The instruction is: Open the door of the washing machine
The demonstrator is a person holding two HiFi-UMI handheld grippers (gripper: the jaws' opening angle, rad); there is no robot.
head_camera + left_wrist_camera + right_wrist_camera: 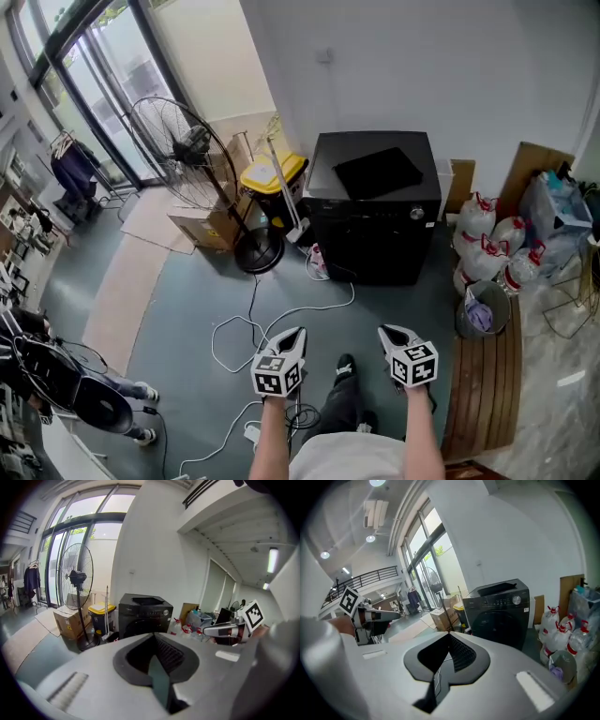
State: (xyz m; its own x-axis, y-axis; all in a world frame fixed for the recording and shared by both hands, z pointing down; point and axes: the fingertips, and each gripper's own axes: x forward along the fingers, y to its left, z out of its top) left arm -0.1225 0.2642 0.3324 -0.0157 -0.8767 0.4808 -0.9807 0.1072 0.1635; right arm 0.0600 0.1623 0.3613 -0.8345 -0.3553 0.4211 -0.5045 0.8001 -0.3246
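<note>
A black front-loading washing machine (375, 211) stands against the far wall, its round door (501, 625) closed and a dark cloth on its top. It also shows in the left gripper view (143, 616). My left gripper (292, 335) and right gripper (386, 332) hover side by side above the floor, well short of the machine. Both are shut with nothing between the jaws. In the left gripper view the right gripper (206, 631) appears off to the right; the left gripper (396, 615) shows at the left of the right gripper view.
A standing fan (192, 155), a cardboard box (202, 225) and a yellow-lidded bin (272, 178) stand left of the machine. White cables (262, 328) lie on the floor. Water jugs (492, 244), a small waste bin (483, 309) and a wooden plank (483, 394) are on the right.
</note>
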